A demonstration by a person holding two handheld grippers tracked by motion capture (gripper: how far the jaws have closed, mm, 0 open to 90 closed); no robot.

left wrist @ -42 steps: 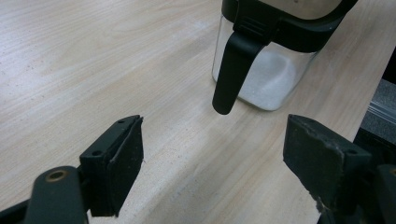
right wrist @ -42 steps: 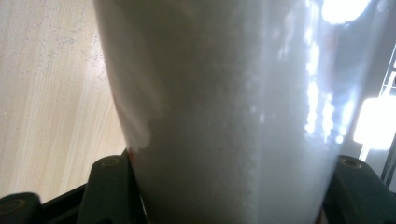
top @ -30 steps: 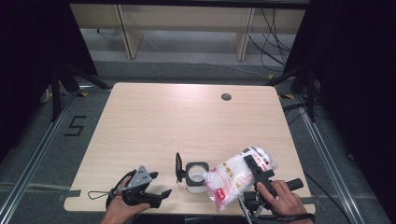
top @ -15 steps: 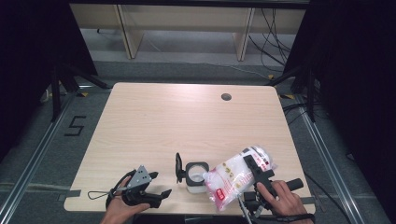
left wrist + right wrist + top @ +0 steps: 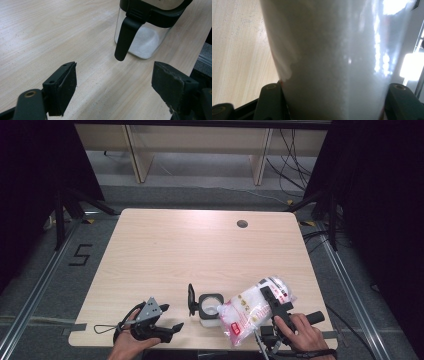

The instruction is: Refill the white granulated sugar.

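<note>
Jaws of the right gripper [image 5: 272,302] clamp a clear plastic bag of white granules [image 5: 252,309], which is tipped toward the open mouth of a small square jar [image 5: 209,307] near the front edge of the table [image 5: 200,250]; in the right gripper view the bag [image 5: 332,62] bulges between the two pads. The left gripper [image 5: 162,327] rests on the wood to the jar's left, jaws wide apart and holding nothing, and its own view shows the jar [image 5: 145,37] ahead, partly filled, its black hinged lid [image 5: 191,298] flipped up. The likely trouble is spillage: the bag's opening looks wider than the jar's mouth, so a steeper tilt could send grains onto the table. With nothing steadying the jar, the sagging bag could also nudge or tip it.
</note>
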